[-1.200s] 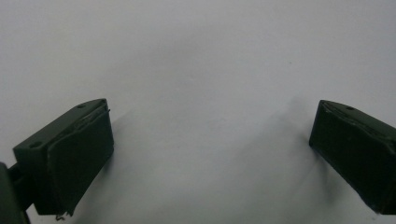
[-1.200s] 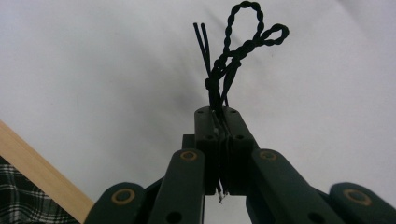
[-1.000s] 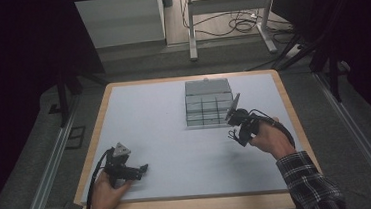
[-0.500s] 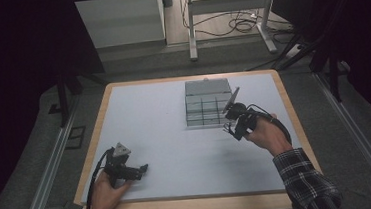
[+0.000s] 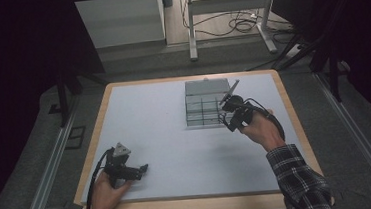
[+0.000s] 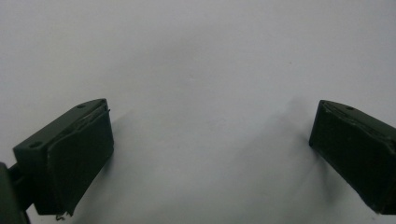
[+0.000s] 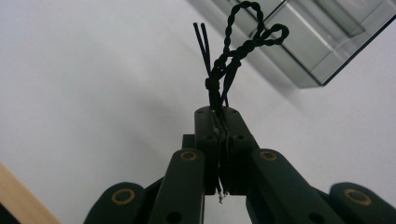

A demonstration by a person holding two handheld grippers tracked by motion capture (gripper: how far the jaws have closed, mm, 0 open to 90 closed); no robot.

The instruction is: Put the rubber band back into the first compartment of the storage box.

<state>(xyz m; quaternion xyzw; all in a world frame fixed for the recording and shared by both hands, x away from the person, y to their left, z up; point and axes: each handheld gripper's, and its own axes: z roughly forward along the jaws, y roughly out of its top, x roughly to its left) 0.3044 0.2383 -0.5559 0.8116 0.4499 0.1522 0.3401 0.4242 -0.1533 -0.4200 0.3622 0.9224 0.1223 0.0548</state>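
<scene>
While the right gripper (image 7: pixel 219 116) is clamped on a twisted black tie (image 7: pixel 233 51), the box (image 7: pixel 308 42) sits just ahead; likely drop-in: center over one cell first. Left gripper (image 6: pixel 210 154), jaws apart, rests on the bench (image 5: pixel 149 112).

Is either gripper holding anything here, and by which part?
The right gripper is shut on a black twisted tie, clamped at its lower end. The left gripper is open, holding nothing.

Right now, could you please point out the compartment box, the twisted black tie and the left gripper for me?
compartment box (image 5: pixel 201 105): high view, on its gridded middle.
twisted black tie (image 7: pixel 229 60): right gripper view, on the twisted strands above the shut jaws.
left gripper (image 5: pixel 143 168): high view, at its jaw tips.
</scene>
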